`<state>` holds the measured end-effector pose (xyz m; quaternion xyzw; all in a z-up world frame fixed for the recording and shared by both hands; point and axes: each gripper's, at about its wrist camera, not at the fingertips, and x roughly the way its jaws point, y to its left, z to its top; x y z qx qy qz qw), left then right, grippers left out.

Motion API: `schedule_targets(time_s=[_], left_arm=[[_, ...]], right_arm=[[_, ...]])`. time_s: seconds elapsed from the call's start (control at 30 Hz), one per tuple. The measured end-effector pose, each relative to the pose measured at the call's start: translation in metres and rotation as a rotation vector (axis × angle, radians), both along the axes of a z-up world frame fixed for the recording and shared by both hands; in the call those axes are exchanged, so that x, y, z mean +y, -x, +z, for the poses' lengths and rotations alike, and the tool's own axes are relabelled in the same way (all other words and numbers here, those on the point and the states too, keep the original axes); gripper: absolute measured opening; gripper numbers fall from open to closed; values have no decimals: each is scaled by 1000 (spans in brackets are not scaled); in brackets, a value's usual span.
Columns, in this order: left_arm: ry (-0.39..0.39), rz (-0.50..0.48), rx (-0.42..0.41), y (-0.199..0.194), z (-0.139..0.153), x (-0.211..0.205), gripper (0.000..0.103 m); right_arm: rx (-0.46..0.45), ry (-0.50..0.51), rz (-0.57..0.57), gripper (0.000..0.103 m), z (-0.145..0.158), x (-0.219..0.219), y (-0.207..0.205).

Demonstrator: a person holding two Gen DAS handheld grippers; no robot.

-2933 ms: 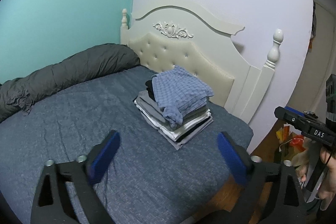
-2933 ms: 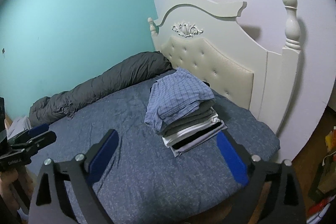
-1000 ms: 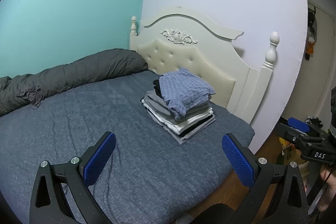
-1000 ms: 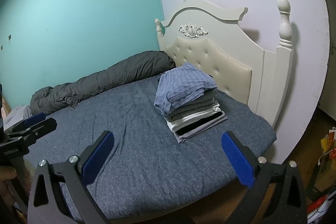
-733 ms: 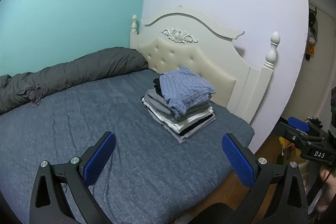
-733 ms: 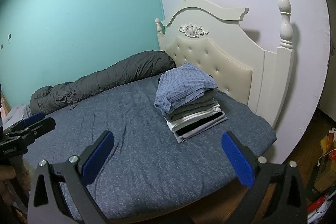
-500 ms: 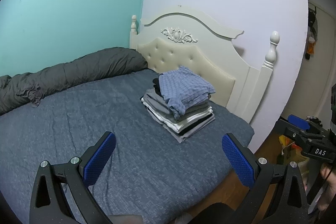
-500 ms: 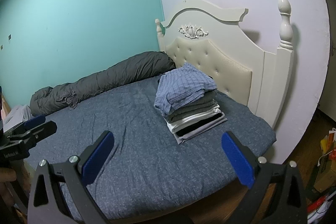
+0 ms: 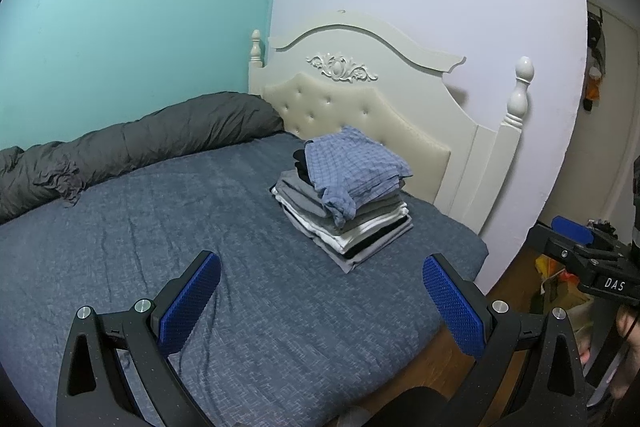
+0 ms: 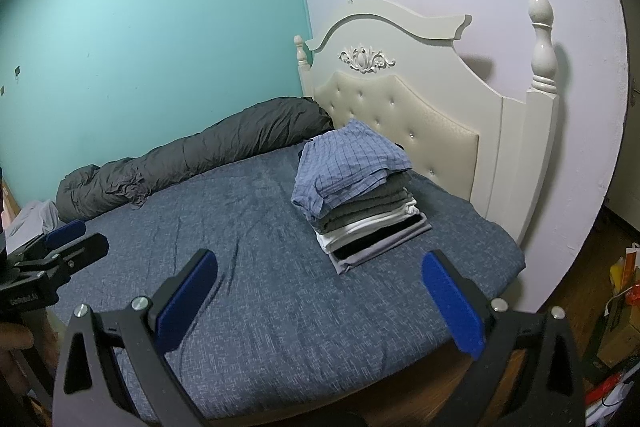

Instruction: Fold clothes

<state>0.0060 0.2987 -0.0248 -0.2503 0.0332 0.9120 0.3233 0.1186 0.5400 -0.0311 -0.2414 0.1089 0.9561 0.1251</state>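
Item 1, nearest: my left gripper (image 9: pixel 320 303), jaws spread wide, nothing between the blue pads (image 9: pixel 190 307); it hangs over the near edge of the bed.

Item 2: my right gripper (image 10: pixel 318 301), jaws likewise wide apart and holding nothing, above the same near edge. Each gripper shows at the margin of the other's view, apart from the bedding.

Item 3: bed (image 9: pixel 120 235) with a dark blue textured cover, lightly creased, running forward beneath both sets of jaws.

Item 4: stack of folded clothes (image 9: pixel 346 211), ahead of the jaws and slightly right of centre in the left view, well beyond the fingertips. It sits on the cover near the head of the bed. Layers from the bottom: grey, black, white, grey.

Item 5: blue checked garment (image 10: pixel 348 167), topmost on the stack, its front edge drooping over the layers below.

Item 6: rolled dark grey duvet (image 10: pixel 192 163), forward and left of the jaws, lying along the teal wall (image 9: pixel 132 7).

Item 7, farthest: cream headboard (image 9: pixel 372 95), tufted panel and carved crest, directly behind the stack.
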Motion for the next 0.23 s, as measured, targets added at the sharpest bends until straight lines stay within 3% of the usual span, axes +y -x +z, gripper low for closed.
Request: schedule_targets(time_s=[0.23], left_arm=[[-2, -7, -4, 2, -1, -1, 103]], right_arm=[[-1, 3, -5, 103, -2, 3, 0]])
